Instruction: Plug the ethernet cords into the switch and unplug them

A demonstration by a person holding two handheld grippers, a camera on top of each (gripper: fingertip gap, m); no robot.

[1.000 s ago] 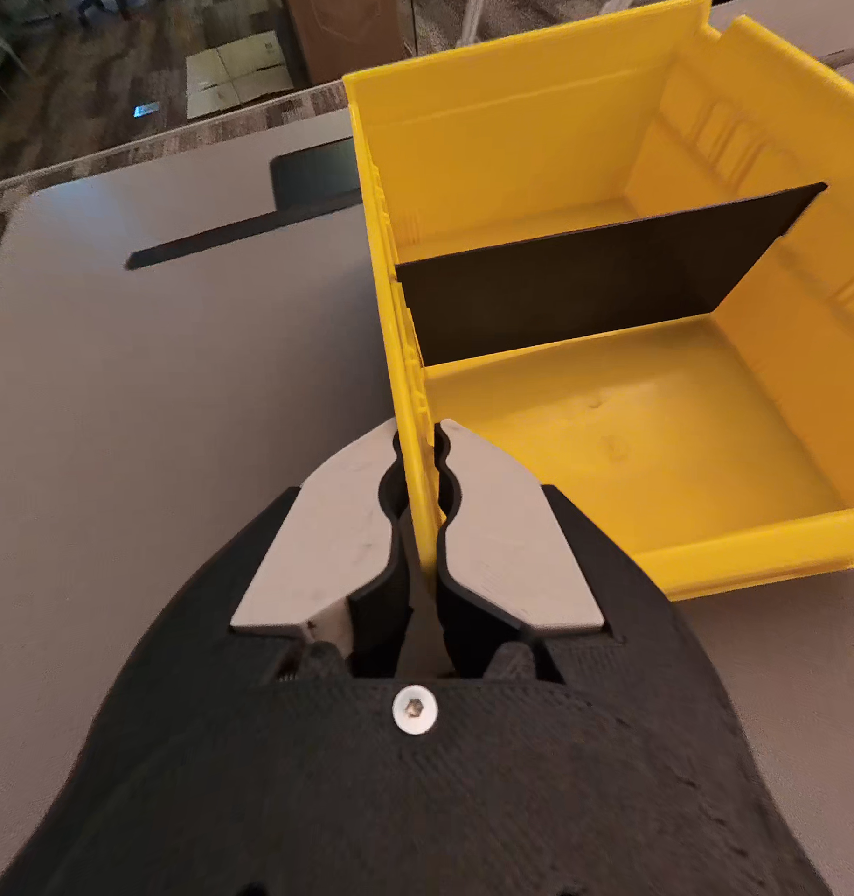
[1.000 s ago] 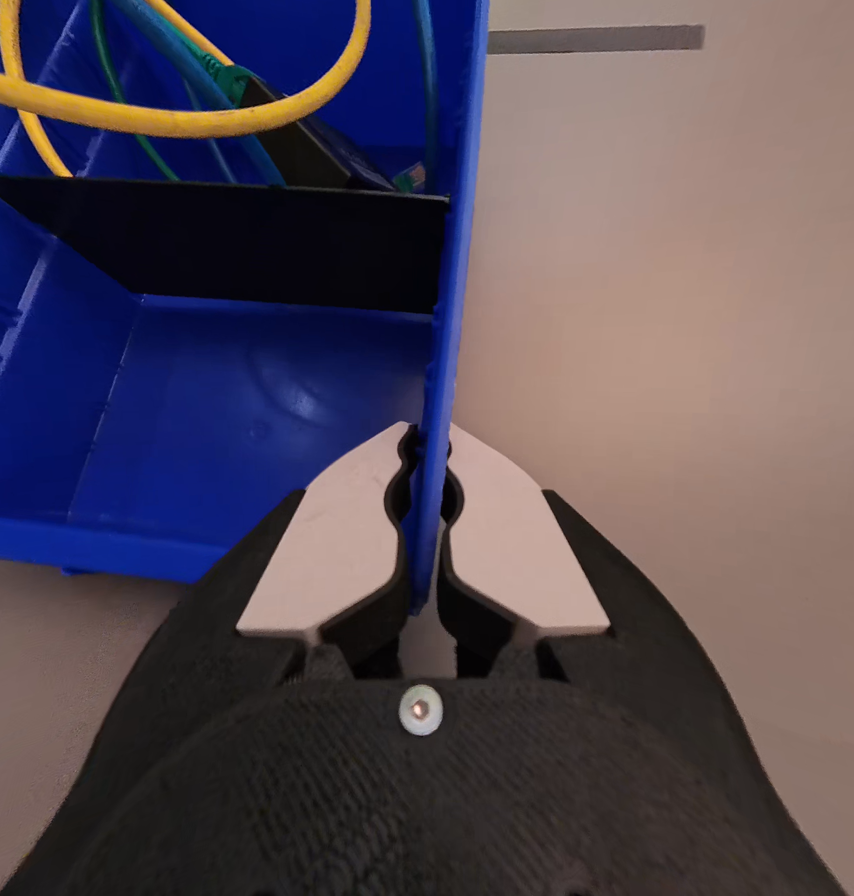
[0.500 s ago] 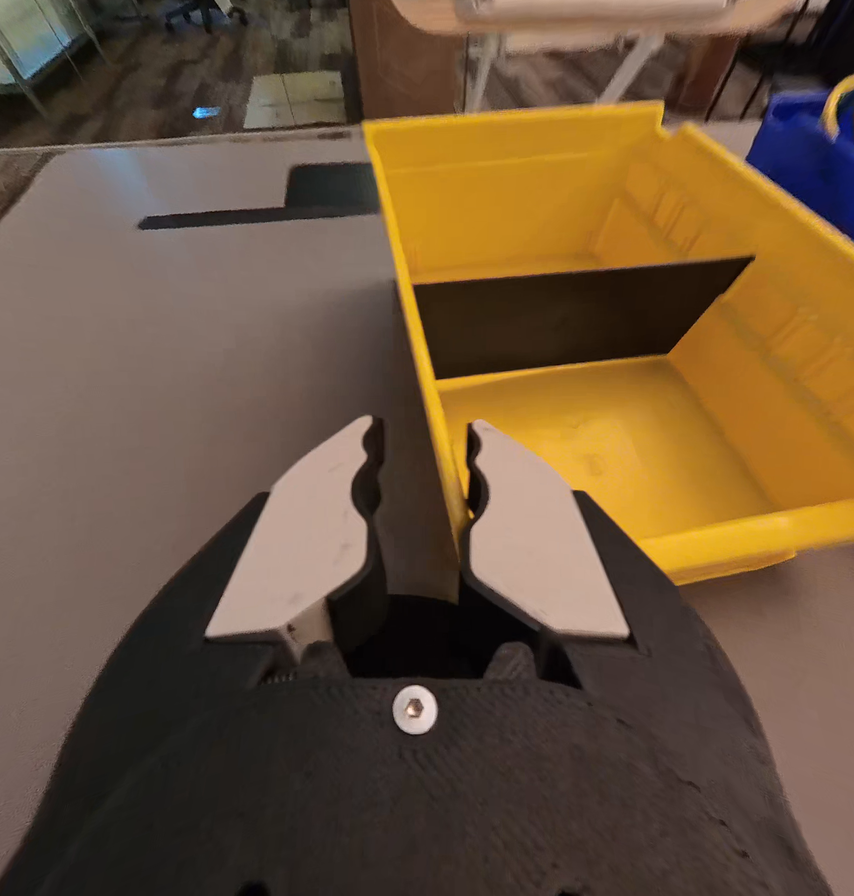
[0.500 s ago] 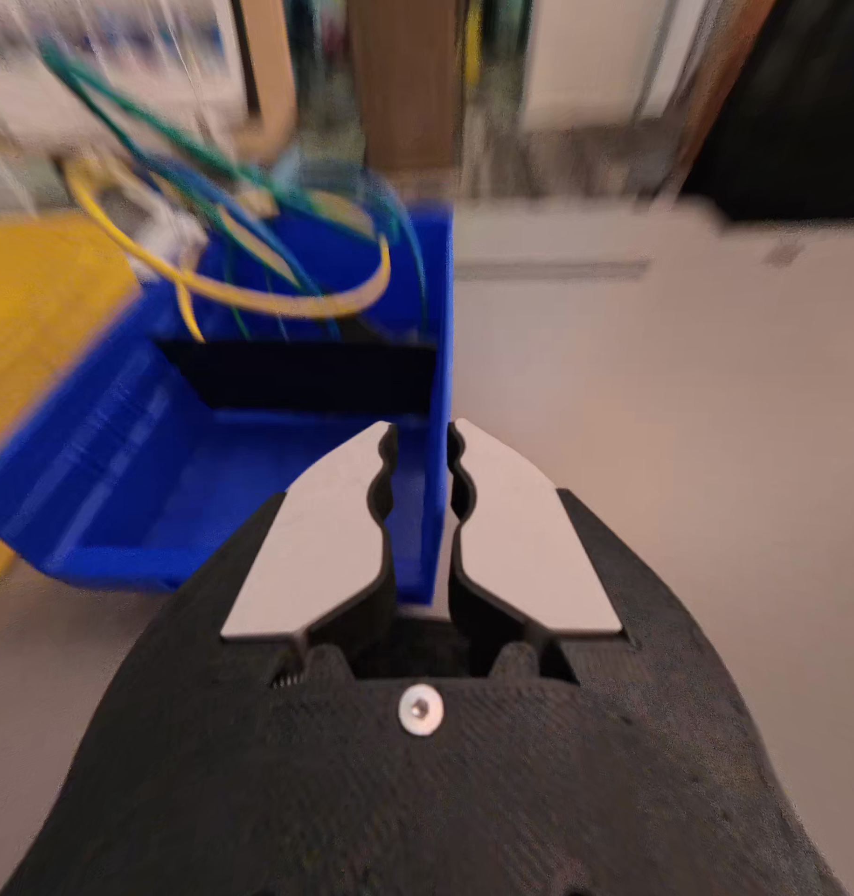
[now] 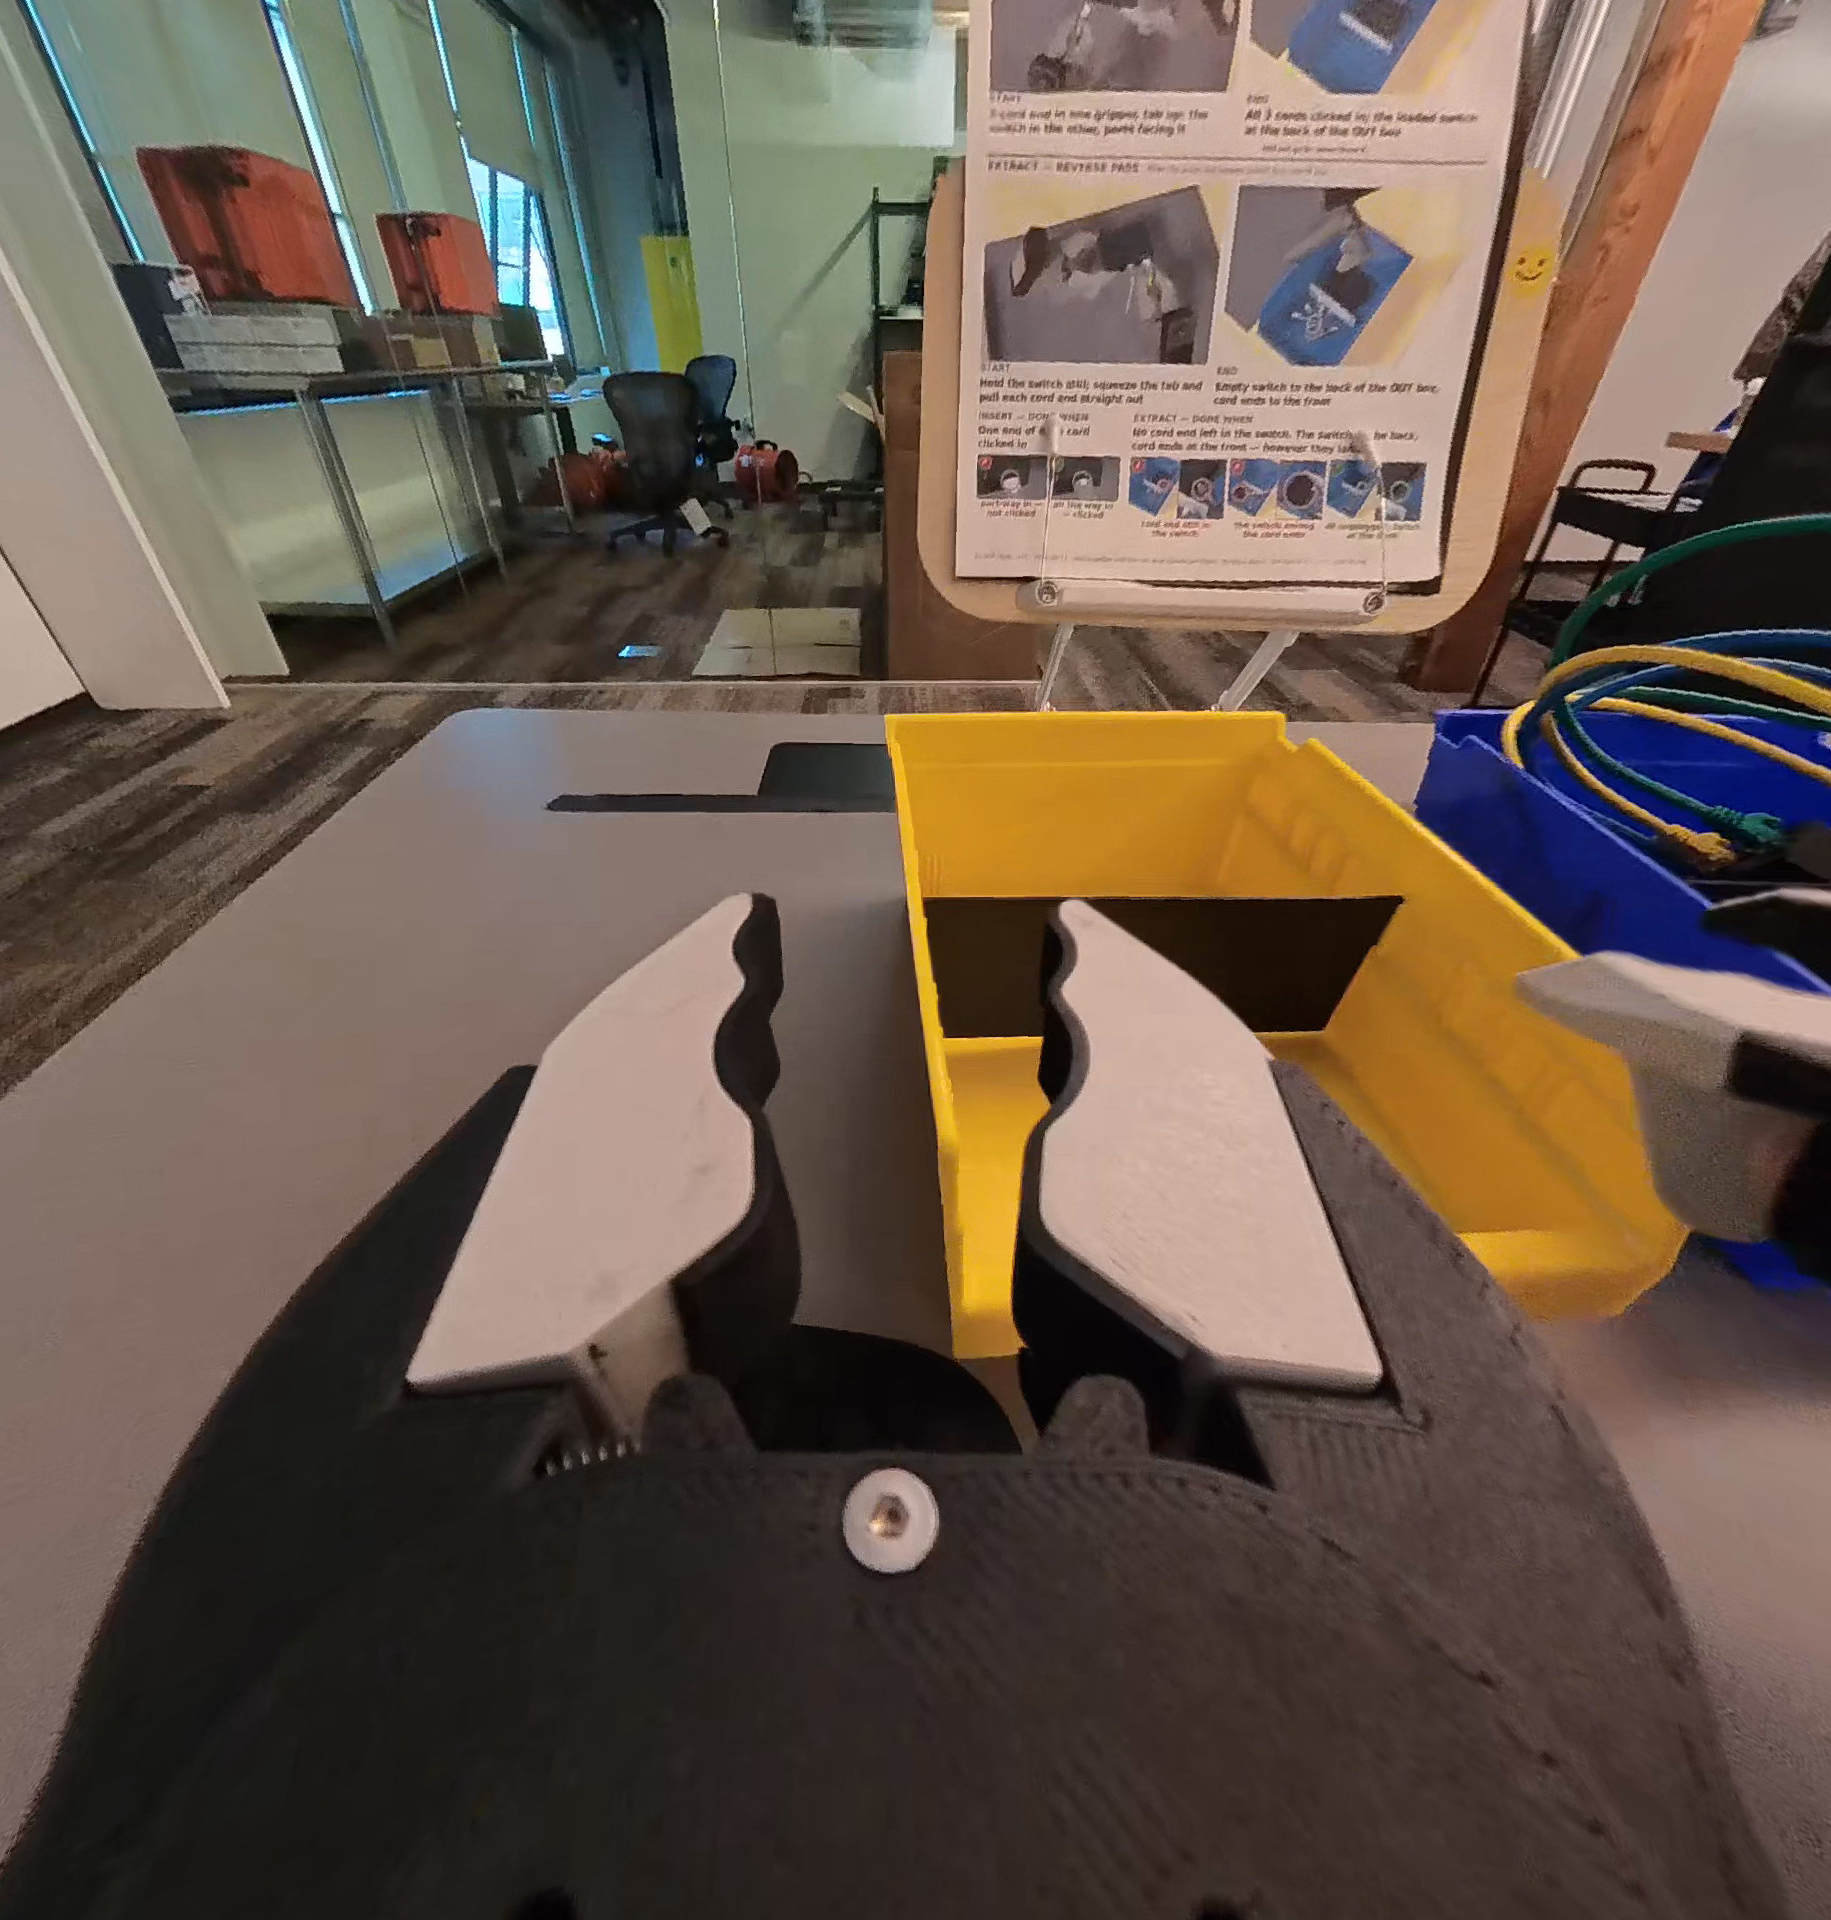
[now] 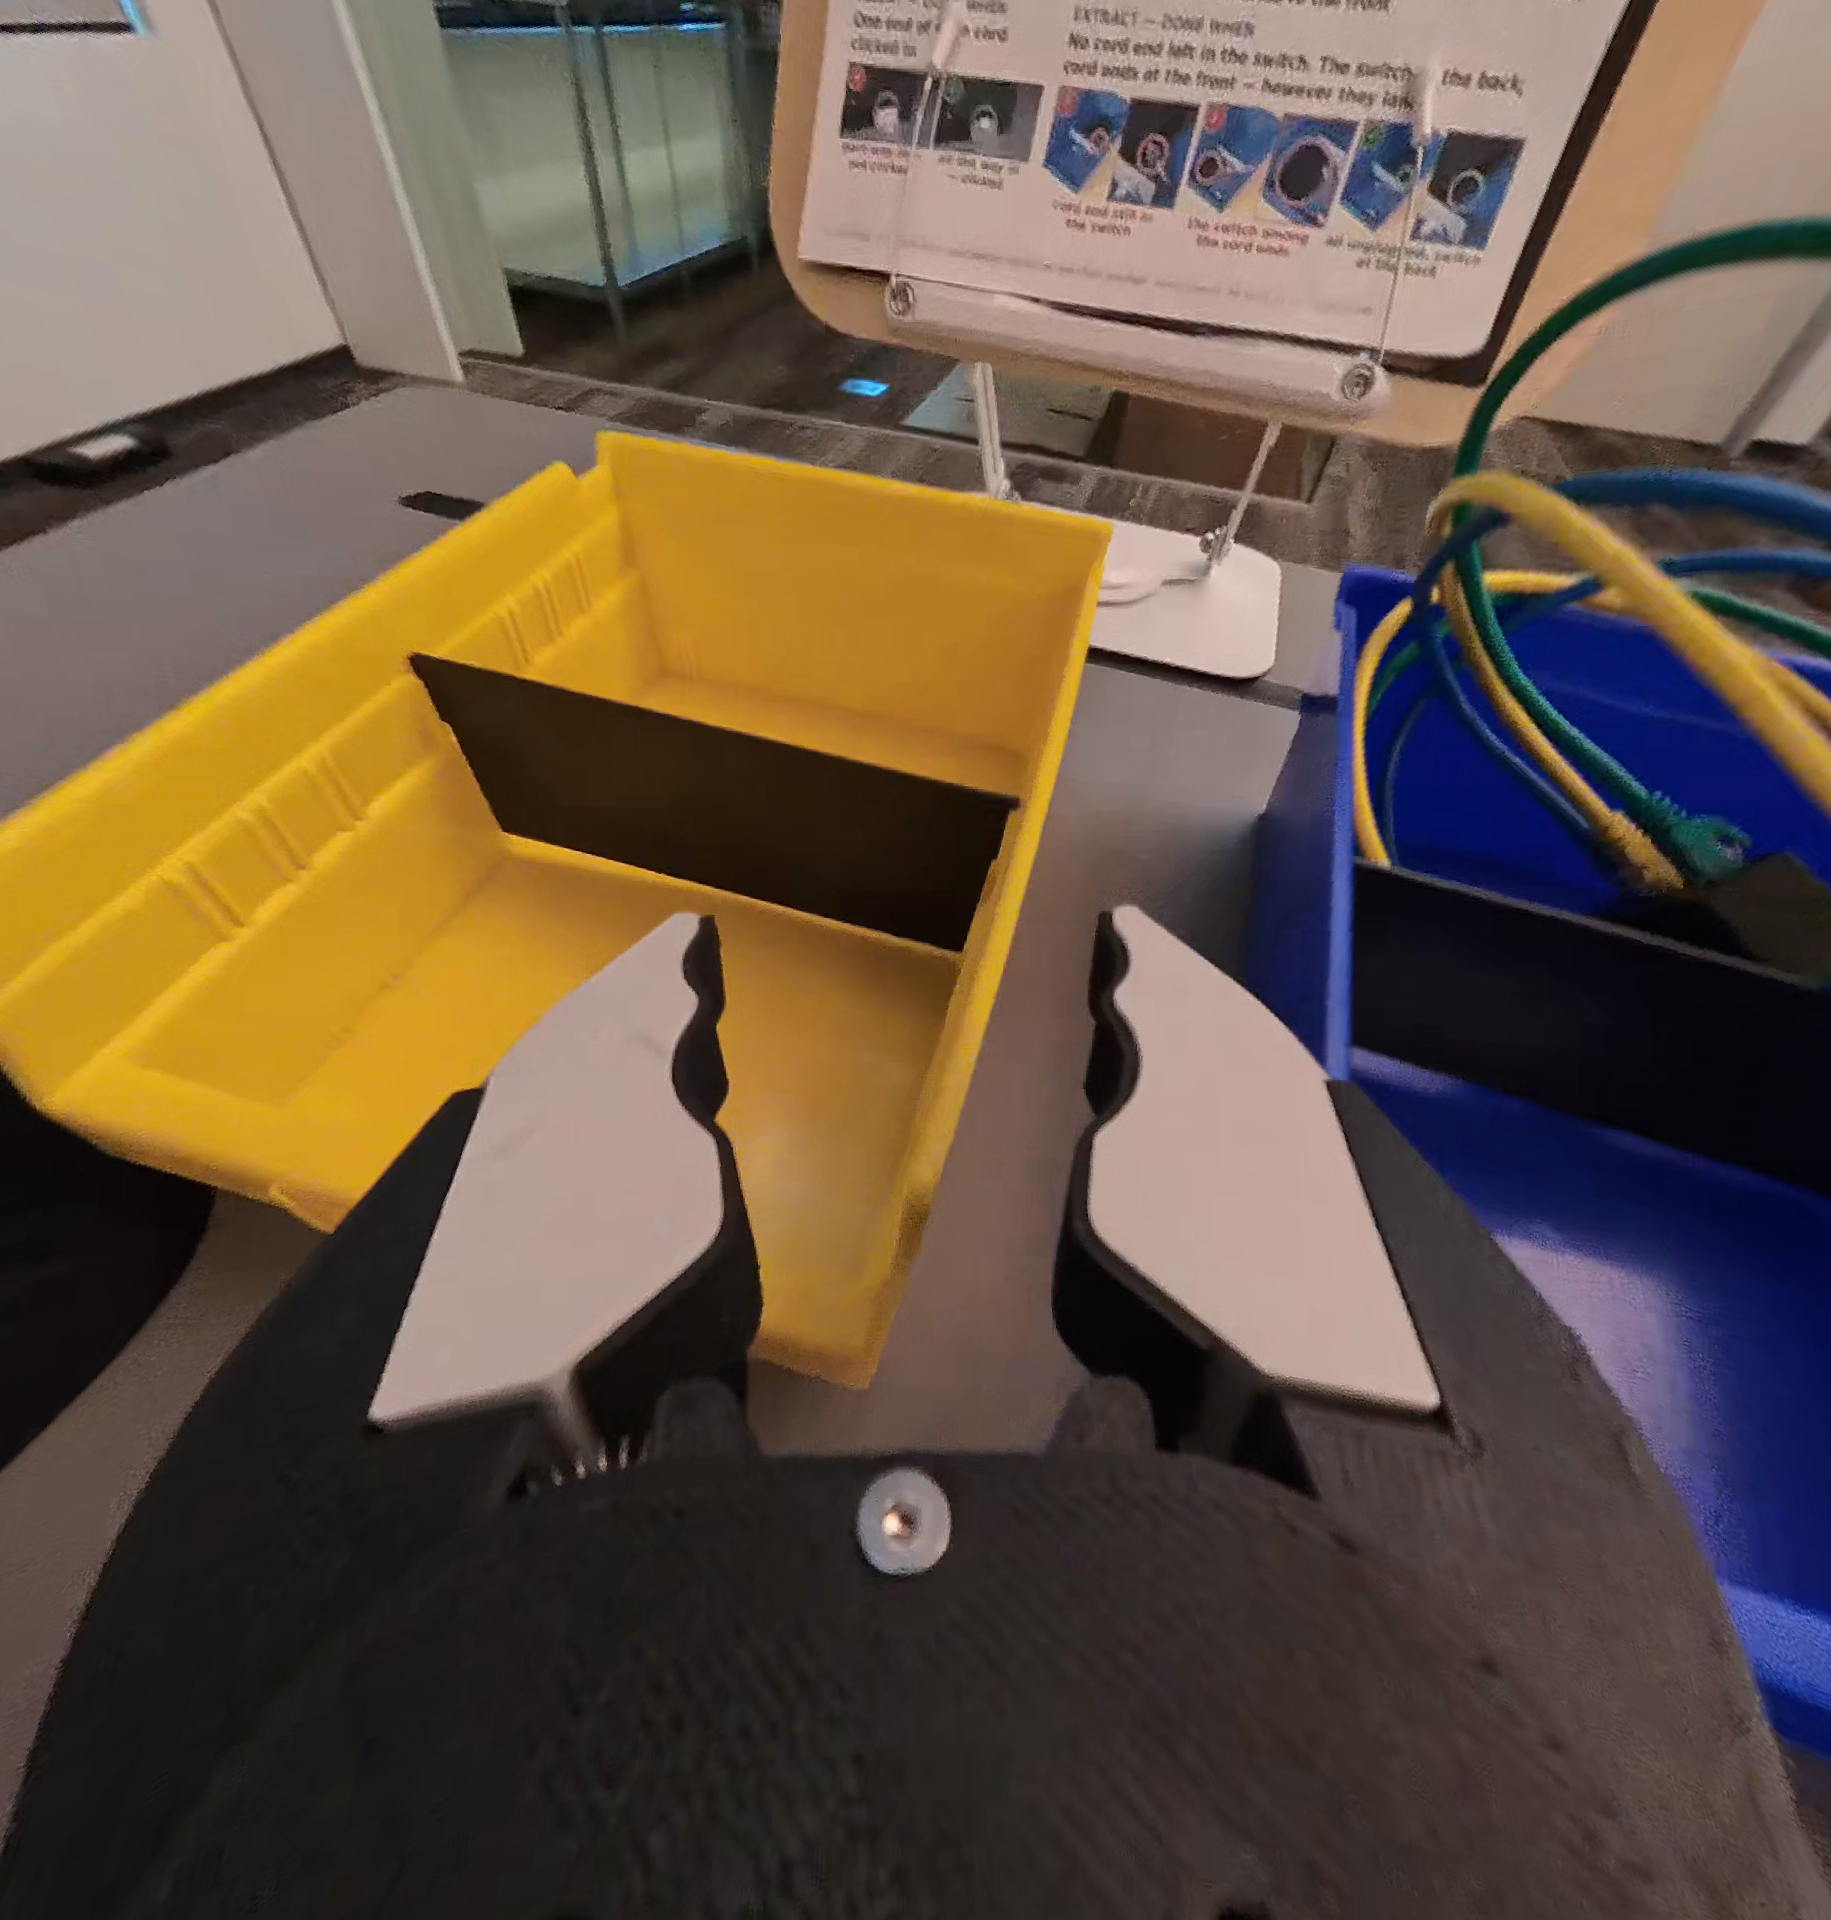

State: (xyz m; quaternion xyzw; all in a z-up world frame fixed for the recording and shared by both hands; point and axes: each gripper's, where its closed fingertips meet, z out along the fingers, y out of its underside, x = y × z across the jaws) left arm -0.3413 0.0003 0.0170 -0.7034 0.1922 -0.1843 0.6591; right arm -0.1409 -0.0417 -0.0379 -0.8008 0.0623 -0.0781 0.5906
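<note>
A black switch (image 6: 1784,920) lies in the back part of a blue bin (image 6: 1295,883), behind a black divider (image 6: 1576,987). Yellow and green cord ends (image 6: 1659,842) meet it; whether they are seated I cannot tell. A green cord (image 6: 1576,301) and a blue cord (image 6: 1669,494) loop up above the bin. My right gripper (image 6: 906,925) is open and empty, over the gap between the blue bin and an empty yellow bin (image 6: 849,540). My left gripper (image 5: 906,920) is open and empty, with the left wall of the yellow bin (image 5: 1077,800) between its fingers in view.
An instruction board (image 5: 1223,312) on a white stand stands behind the bins. The grey table (image 5: 371,1039) has a black slot (image 5: 724,795) at its far side. The blue bin (image 5: 1534,842) sits right of the yellow one. The right gripper's finger (image 5: 1669,1049) shows at the right edge.
Both grippers were shut on bin walls, left on the yellow bin, right on the blue bin. Both have opened, let go and pulled back and up. The right view has swung left.
</note>
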